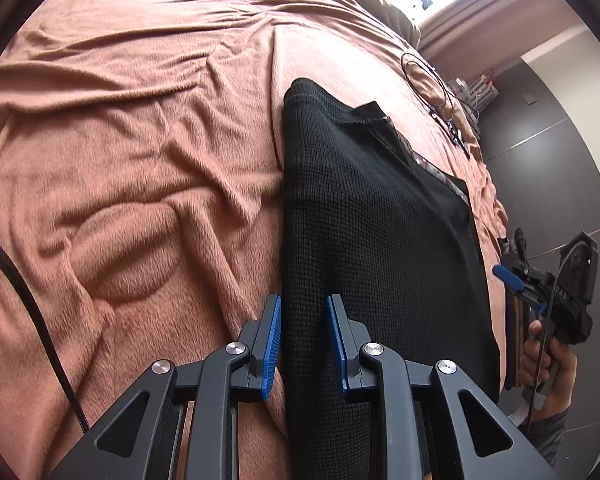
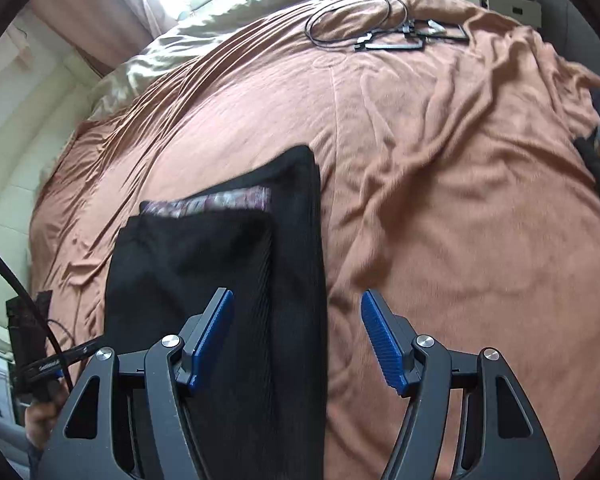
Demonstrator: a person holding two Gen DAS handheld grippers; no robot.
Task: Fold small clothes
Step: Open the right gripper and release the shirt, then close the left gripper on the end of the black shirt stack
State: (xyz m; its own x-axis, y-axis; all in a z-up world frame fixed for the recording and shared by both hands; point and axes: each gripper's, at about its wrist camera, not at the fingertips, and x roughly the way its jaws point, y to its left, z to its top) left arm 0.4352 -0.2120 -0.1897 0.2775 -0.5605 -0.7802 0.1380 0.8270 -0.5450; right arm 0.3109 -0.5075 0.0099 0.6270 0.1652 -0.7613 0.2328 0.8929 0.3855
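Shown from both wrist views, we see a black waffle-knit garment lying on the bed's brown blanket, already folded lengthwise into a long narrow strip, with a patterned inner band peeping out at one end. Our left claw is parted, its two blue pads straddling the garment's left edge; whether it touches the cloth we cannot tell. Our right claw is spread wide and grasps nothing, one pad over the garment and the other over bare blanket, so it brackets the right edge. In the left view the right claw's body and the hand holding it sit beyond the strip's far side.

We judge the step in hand to be taking the near end by its two corners for a crosswise fold. To do it well, each claw should bite all stacked layers at its edge, not the top ply alone, and avoid pinching the plush blanket beneath. Both should close at matched depth, lift together, and carry the end level toward the patterned band so the edges stay aligned. A coiled cable lies well apart, out of the way.
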